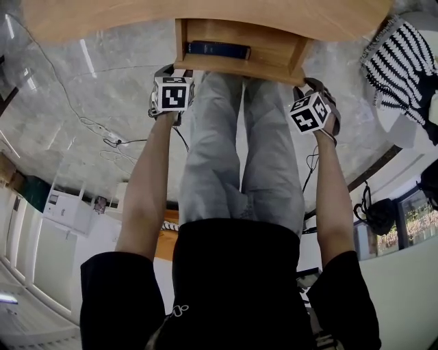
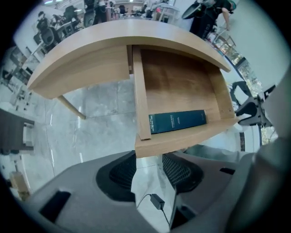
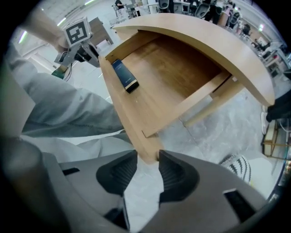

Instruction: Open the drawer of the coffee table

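Observation:
The wooden drawer stands pulled out from under the curved coffee table top. A dark blue book lies inside, against the drawer's front board. My left gripper points down at the front board's left end. In the left gripper view that gripper is open, and the front board crosses just above its pads with floor in the gap. My right gripper is at the right end. The board's corner sits between its open pads.
The person's legs in grey trousers stand between my two grippers, right in front of the drawer. A cable trails over the marble floor at the left. A black-and-white striped thing lies at the right. A slanted table leg stands left of the drawer.

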Available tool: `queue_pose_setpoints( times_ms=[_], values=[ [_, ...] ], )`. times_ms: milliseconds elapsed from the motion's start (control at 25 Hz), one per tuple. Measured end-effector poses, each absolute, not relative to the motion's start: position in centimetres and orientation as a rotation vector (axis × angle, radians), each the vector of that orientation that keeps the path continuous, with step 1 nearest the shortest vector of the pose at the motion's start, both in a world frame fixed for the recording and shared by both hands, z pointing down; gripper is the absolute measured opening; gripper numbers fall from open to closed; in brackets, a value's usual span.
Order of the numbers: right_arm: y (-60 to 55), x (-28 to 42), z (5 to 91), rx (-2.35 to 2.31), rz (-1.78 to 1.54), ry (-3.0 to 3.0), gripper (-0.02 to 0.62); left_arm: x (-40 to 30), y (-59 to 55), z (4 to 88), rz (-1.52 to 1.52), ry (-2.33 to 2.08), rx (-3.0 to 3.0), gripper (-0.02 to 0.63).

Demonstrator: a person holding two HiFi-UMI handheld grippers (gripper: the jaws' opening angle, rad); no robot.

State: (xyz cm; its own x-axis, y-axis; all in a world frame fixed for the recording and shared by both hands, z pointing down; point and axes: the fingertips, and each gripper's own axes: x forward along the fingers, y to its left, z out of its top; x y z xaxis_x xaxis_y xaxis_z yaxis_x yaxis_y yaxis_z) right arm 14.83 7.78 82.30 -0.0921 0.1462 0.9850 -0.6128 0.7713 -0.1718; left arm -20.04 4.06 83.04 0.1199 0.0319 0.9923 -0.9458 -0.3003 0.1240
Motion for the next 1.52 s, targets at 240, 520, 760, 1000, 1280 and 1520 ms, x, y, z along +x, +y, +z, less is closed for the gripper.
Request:
queue_pose_setpoints(
  times_ms=[240, 520, 760, 1000, 1280, 1520],
  values=[
    [7.5, 15.3, 80.4, 0.584, 0.830, -1.512, 0.101, -20.4, 4.6, 81.3, 1.275, -1.057, 1.318, 0.118],
    [5.0, 15.4, 77.1, 0.756, 0.923, -1.542, 0.040, -19.2, 2.3, 77.4, 1.173, -1.146, 1.338, 0.032],
    [2.8, 13.9, 72.1, 0.852, 1.003, -1.615, 0.023, -16.5, -1.4, 70.9, 0.984, -1.186, 1.450, 0.009],
    [1.2, 12.4, 66.1, 0.972, 1.129, -1.726, 0.018, -12.5, -5.2, 63.0, 0.823, -1.208, 1.577, 0.009],
    [-4.1, 12.4, 59.4, 1.138, 1.206, -1.875, 0.014, -8.2, -9.2, 55.3, 0.589, -1.210, 1.701, 0.009],
    [-8.7, 12.6, 53.4, 1.281, 1.254, -2.013, 0.011, -6.8, -12.6, 48.8, 0.364, -1.330, 1.708, 0.009]
  ],
)
